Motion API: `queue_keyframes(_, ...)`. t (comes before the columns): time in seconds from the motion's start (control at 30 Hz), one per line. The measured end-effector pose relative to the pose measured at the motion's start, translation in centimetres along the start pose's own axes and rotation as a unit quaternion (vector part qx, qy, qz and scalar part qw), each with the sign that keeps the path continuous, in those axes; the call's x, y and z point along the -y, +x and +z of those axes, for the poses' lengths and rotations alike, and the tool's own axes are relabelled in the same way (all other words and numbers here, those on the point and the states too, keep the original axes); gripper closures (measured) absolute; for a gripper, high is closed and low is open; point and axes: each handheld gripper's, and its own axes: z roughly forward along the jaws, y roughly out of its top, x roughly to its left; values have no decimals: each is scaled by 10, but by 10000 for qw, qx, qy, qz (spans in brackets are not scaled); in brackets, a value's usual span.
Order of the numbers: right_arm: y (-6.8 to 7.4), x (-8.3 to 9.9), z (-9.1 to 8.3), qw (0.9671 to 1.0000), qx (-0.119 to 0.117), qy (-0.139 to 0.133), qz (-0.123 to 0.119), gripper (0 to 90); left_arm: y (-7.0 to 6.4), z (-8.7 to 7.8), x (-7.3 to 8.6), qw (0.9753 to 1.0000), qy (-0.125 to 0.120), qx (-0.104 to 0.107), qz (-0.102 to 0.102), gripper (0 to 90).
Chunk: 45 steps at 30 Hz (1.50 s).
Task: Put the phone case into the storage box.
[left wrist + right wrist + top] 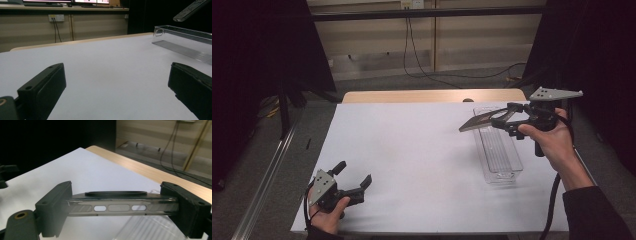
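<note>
Our right hand-held gripper (504,119) is squeezed shut on a flat dark remote (477,121), held up in the air above the far end of a clear tray (504,172). Our left hand-held gripper (354,176) sits low near the front left of the table (412,160), with its jaws wide apart and nothing between them. We see a white sheet over the table and bare wood at its far edge. Behind it is a pale wall (377,45) with black cables (412,55) hanging down, and dark curtains at both sides.
</note>
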Motion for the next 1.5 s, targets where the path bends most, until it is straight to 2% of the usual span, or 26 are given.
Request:
queue_keyframes(0.27,-10,-1,-3,9986,496,5,202,120,0,0,0,10000,-2,-2,-2,16)
queue_keyframes(0.77,-18,-3,4,9930,1104,84,407,120,0,0,0,10000,-12,17,2,19)
queue_keyframes(1.07,-25,-4,11,9871,1493,207,531,120,0,0,0,10000,-1,5,28,20)
queue_keyframes(1.17,-27,-3,15,9851,1605,214,579,121,0,0,0,10000,-20,12,-18,20)
queue_keyframes(1.5,-29,-1,30,9774,1981,259,689,120,0,0,-1,10000,-8,15,-27,20)
